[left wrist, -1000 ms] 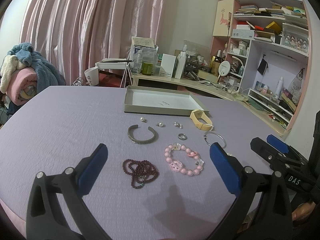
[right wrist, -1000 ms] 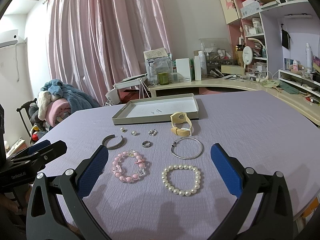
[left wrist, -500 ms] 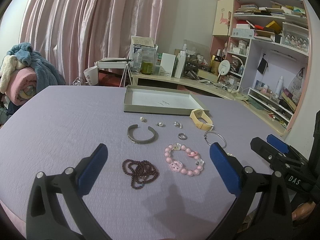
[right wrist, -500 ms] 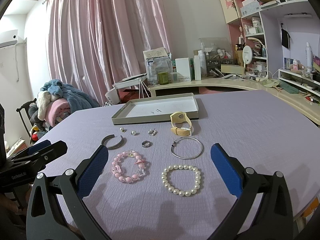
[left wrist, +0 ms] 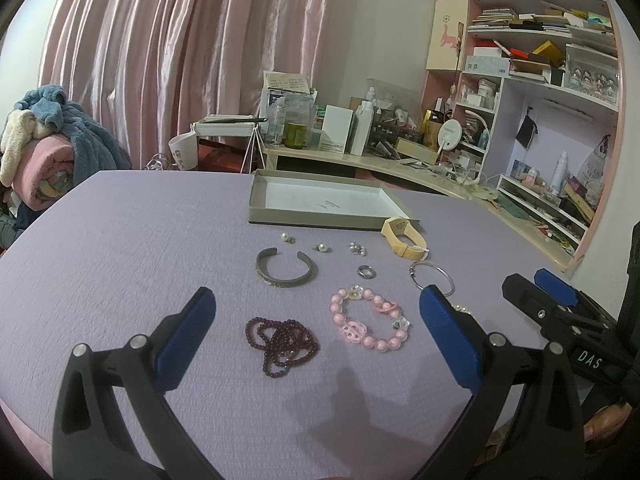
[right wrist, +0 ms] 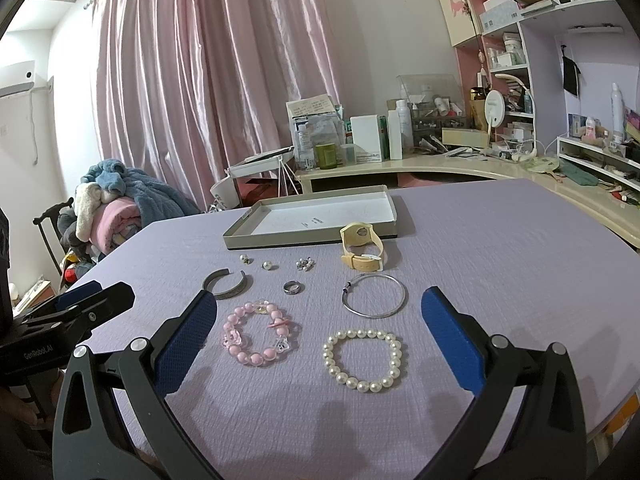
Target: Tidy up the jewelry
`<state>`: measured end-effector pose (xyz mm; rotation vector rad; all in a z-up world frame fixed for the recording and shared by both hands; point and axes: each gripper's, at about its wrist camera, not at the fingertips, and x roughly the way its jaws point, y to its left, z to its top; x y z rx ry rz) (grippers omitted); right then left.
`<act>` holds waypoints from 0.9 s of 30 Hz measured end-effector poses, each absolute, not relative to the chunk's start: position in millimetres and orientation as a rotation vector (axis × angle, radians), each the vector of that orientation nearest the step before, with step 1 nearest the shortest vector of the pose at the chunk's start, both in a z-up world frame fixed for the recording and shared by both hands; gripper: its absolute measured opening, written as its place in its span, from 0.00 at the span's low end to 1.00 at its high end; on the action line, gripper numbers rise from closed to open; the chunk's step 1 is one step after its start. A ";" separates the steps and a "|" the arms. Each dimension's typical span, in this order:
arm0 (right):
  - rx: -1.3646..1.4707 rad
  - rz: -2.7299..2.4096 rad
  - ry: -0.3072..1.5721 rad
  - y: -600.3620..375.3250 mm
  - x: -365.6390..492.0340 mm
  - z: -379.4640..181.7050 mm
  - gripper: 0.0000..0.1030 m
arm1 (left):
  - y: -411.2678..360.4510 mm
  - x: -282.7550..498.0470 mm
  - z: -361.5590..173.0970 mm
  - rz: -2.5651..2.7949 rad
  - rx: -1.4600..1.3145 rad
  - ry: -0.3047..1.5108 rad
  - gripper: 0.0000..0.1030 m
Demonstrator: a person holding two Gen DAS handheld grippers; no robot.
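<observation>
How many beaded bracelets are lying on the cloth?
3: a dark red one nearest the left gripper, a pink one in the middle, a pearl one on the right. None looks hidden.

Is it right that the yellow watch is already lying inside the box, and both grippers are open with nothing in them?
Not quite. The yellow watch is not inside the box; it lies on the purple table just in front of the box's near corner, as the right wrist view shows. The rest holds: the left gripper and the right gripper are both open and hold nothing.
</observation>
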<state>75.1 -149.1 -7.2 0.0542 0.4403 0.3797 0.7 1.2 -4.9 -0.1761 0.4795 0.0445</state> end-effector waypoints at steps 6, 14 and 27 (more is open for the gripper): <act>0.056 0.379 0.441 -149.3 74.8 -7.2 0.99 | 3.4 0.3 -3.4 0.044 -0.176 0.480 0.98; 0.055 0.380 0.443 -149.6 74.4 -8.3 0.99 | 3.4 0.5 -3.5 0.044 -0.176 0.482 0.98; 0.061 0.351 0.530 -145.0 89.1 -25.8 0.99 | 12.1 12.8 -21.5 0.044 -0.232 0.580 0.98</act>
